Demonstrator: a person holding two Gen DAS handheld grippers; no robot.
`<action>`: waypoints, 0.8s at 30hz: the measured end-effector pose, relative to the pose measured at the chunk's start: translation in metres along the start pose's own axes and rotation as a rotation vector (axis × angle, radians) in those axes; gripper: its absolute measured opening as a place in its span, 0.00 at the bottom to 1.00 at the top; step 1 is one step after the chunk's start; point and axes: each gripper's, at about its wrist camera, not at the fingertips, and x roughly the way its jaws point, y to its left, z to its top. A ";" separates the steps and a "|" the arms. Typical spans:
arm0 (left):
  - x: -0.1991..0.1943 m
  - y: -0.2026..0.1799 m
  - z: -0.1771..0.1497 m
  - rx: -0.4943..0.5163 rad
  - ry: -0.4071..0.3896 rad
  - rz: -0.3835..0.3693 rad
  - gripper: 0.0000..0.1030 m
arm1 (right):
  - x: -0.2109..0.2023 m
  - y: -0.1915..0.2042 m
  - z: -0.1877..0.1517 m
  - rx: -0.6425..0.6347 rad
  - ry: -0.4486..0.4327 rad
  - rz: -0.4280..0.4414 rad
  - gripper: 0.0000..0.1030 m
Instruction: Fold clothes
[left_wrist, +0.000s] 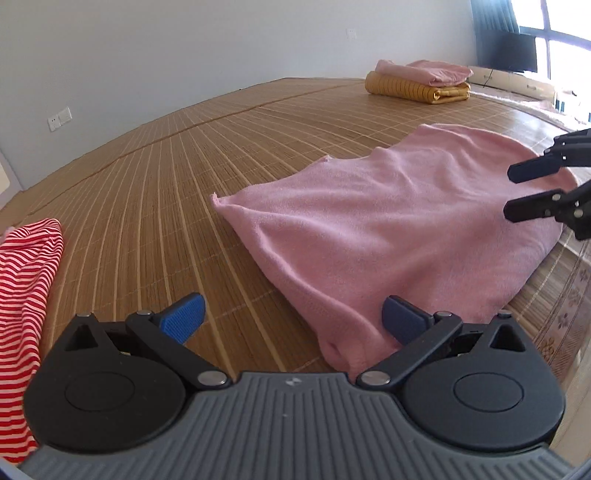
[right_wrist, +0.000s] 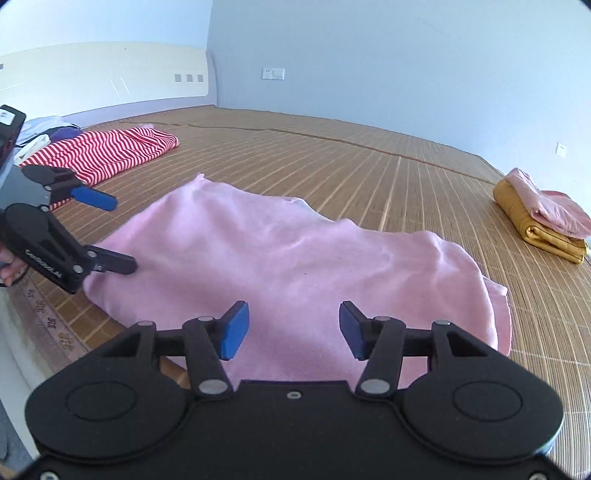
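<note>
2 grippers are hovering over a pink garment lying spread on a bamboo mat that covers a bed. In the left wrist view the left gripper is standing with its blue pads wide apart, the garment's near corner lying by its right finger at 5 o'clock; nothing is between the pads. The right gripper is likewise spread and pinching nothing, poised above the garment's near edge.

The garment is lying rumpled rather than flat, with a doubled layer showing along its 3 o'clock edge in the right wrist view, so it may be partly folded or merely bunched. The cloth looks soft, light and limp, likely to sag and drape when lifted, and the fleecy surface should grip well on the pads. The corners and hemmed edges appear the best places to take hold, 1 in each gripper.

A red striped garment is lying at 10 o'clock in the right wrist view, and a folded stack, pink on yellow, is sitting well apart at 3 o'clock.
</note>
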 end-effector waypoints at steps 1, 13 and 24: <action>-0.001 0.002 -0.003 0.021 0.004 0.018 1.00 | 0.003 -0.005 -0.003 0.006 0.018 -0.016 0.55; -0.011 0.016 0.023 -0.136 -0.122 -0.056 1.00 | -0.013 -0.015 0.006 0.077 -0.057 0.012 0.30; 0.018 -0.040 0.018 0.119 -0.054 -0.017 1.00 | 0.008 0.007 -0.013 -0.053 0.049 0.102 0.36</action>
